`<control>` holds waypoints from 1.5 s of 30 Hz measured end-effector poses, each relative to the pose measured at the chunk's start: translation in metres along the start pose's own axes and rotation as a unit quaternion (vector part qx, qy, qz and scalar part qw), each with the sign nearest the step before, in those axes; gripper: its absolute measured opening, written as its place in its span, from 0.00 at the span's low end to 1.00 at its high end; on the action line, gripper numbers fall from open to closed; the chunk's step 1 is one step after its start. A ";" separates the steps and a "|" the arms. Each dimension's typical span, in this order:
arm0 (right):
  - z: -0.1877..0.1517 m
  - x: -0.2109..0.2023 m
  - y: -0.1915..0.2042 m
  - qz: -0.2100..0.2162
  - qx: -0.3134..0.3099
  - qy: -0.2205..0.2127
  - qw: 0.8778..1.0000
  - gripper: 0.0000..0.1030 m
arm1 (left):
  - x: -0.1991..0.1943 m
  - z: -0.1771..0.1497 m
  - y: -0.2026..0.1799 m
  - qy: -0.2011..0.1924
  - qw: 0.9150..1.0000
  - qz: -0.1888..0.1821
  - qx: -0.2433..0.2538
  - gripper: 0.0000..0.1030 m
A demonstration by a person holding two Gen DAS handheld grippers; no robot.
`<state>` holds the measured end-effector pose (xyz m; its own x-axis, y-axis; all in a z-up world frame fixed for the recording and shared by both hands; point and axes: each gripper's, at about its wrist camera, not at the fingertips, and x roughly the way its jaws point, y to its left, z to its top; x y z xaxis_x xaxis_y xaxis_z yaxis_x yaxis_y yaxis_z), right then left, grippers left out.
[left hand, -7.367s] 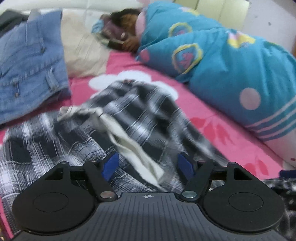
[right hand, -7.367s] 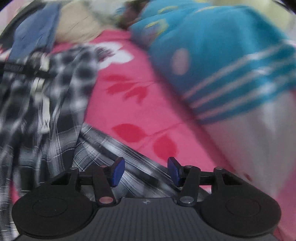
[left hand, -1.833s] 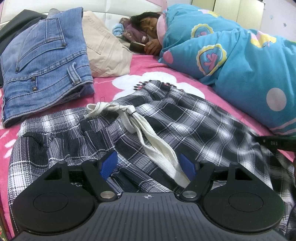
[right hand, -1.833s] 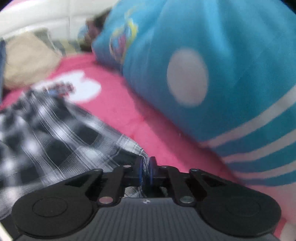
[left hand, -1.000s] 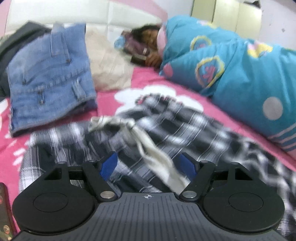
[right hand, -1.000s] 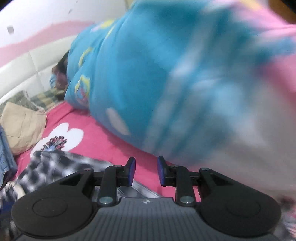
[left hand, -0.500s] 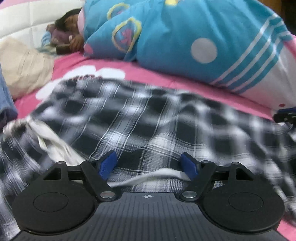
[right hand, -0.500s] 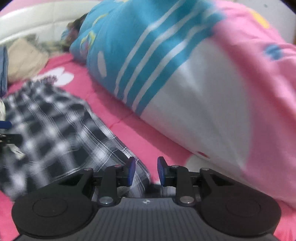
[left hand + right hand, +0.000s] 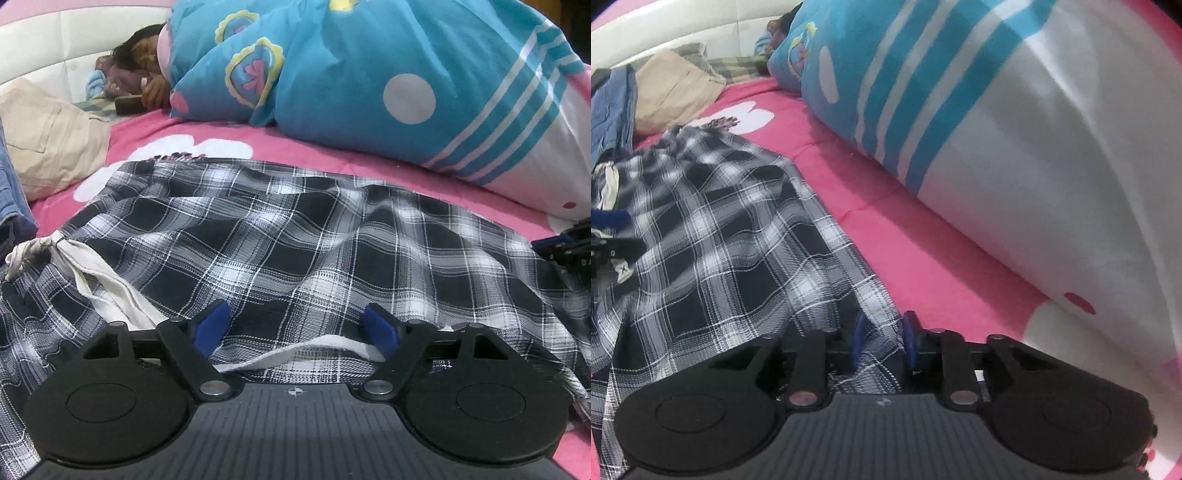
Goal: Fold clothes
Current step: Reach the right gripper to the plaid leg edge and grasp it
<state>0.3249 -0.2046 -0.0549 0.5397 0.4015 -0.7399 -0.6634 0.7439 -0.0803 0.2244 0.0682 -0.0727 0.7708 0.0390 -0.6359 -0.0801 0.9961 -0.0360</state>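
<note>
right tool [image 9: 882, 341] has just narrowed around the plaid garment's [image 9: 713, 229] corner; left tool [image 9: 297, 326] released.

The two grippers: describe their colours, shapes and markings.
The left gripper and the right gripper look alike: a ribbed dark grey body, two round black discs, black link arms on silver pivots, blue pads on the fingers, and a small white crosshair mark. No cables, hands or sleeves show.

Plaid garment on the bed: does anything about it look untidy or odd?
Yes. The plaid garment lies rumpled in waves on the pink sheet, not flat. A knotted white cord trails loose across its left side, and a white strip shows at the near edge.
</note>
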 end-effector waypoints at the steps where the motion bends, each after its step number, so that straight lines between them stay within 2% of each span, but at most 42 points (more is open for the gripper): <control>1: 0.001 0.000 0.005 -0.009 -0.010 -0.001 1.000 0.05 | 0.000 0.000 0.000 0.000 1.000 0.000 -0.002 0.78; 5: 0.011 -0.006 0.013 -0.098 -0.035 -0.045 0.994 0.04 | -0.001 0.000 0.002 -0.001 1.000 0.002 -0.005 0.78; 6: 0.014 -0.006 0.011 -0.108 -0.030 -0.048 0.993 0.04 | -0.001 0.000 0.001 -0.001 1.000 0.002 -0.004 0.78; 12: 0.009 0.031 0.011 -0.164 -0.030 -0.024 0.986 0.05 | 0.000 0.000 -0.001 -0.001 1.000 0.006 0.000 0.79; 14: 0.008 0.035 0.012 -0.182 -0.033 -0.033 0.982 0.13 | 0.000 -0.001 0.000 -0.002 1.000 0.006 0.000 0.79; 15: 0.010 0.033 0.010 -0.191 -0.026 -0.032 0.981 0.28 | 0.000 -0.001 0.000 -0.002 1.000 0.006 0.000 0.79; 16: 0.012 0.024 0.003 -0.191 -0.007 -0.036 0.981 0.40 | 0.000 -0.001 -0.001 -0.002 1.000 0.007 0.000 0.79; 19: 0.011 -0.020 -0.020 -0.171 0.066 -0.064 0.981 0.41 | -0.001 -0.001 -0.001 -0.002 1.000 0.007 0.000 0.79; 21: -0.001 -0.063 -0.037 -0.175 0.120 -0.088 0.973 0.44 | -0.001 -0.001 -0.001 -0.002 1.000 0.008 0.000 0.79; 24: -0.035 -0.124 -0.072 -0.192 0.214 -0.109 0.952 0.54 | -0.001 -0.001 -0.002 -0.002 1.000 0.008 0.000 0.79; 26: -0.064 -0.148 -0.096 -0.196 0.274 -0.095 0.937 0.54 | -0.001 -0.001 -0.002 -0.002 1.000 0.009 0.000 0.79; 29: -0.103 -0.162 -0.117 -0.194 0.337 -0.070 0.919 0.54 | -0.001 -0.001 -0.002 -0.002 1.000 0.010 0.000 0.79; 32: -0.127 -0.160 -0.128 -0.159 0.391 -0.058 0.905 0.54 | -0.001 -0.001 -0.003 -0.002 1.000 0.011 0.001 0.79; 34: -0.127 -0.156 -0.121 -0.151 0.389 -0.061 0.907 0.54 | -0.001 -0.001 -0.003 -0.002 1.000 0.012 0.002 0.79; 35: -0.123 -0.152 -0.113 -0.147 0.374 -0.065 0.913 0.54 | 0.000 -0.001 -0.003 -0.002 1.000 0.012 0.002 0.79; 36: -0.116 -0.152 -0.100 -0.147 0.347 -0.071 0.924 0.54 | 0.000 -0.001 -0.003 -0.003 1.000 0.012 0.002 0.79; 38: -0.099 -0.144 -0.070 -0.174 0.256 -0.070 0.948 0.53 | 0.000 -0.001 -0.003 -0.003 1.000 0.013 0.003 0.79; 41: -0.075 -0.119 -0.040 -0.197 0.165 -0.054 0.965 0.50 | 0.000 -0.001 -0.004 -0.003 1.000 0.014 0.004 0.79; 44: -0.067 -0.095 -0.047 -0.215 0.177 -0.036 0.960 0.39 | 0.000 -0.001 -0.003 -0.004 1.000 0.013 0.004 0.80; 45: -0.066 -0.089 -0.052 -0.220 0.187 -0.032 0.957 0.30 | 0.000 -0.001 -0.003 -0.004 1.000 0.013 0.004 0.80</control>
<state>0.2774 -0.3144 -0.0294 0.7632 0.0291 -0.6455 -0.1393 0.9829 -0.1205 0.2241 0.0650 -0.0738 0.7734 0.0660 -0.6305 -0.0952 0.9954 -0.0126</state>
